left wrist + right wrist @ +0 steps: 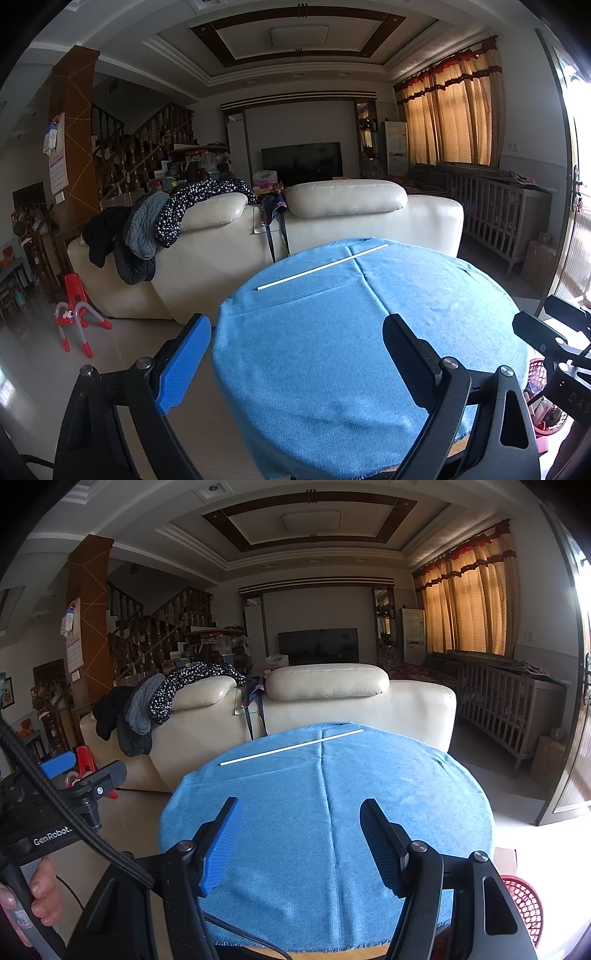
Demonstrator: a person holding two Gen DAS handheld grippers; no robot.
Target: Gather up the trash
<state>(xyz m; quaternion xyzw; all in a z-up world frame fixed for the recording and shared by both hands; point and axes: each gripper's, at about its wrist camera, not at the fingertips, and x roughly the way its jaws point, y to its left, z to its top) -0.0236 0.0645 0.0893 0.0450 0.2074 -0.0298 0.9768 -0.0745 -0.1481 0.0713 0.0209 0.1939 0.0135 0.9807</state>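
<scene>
Straw awaiting pickup, far side of table

Lay slantwise: white straw well beyond both wide-open grippers, right gripper better centred than left gripper.

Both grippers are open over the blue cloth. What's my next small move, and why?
Probably ease the right gripper forward toward the white stick. It is the only loose item showing on the blue cloth, lying at the far side beyond both sets of open fingers. The left gripper sits nearer the table's left edge, and the red basket waits at right.
</scene>
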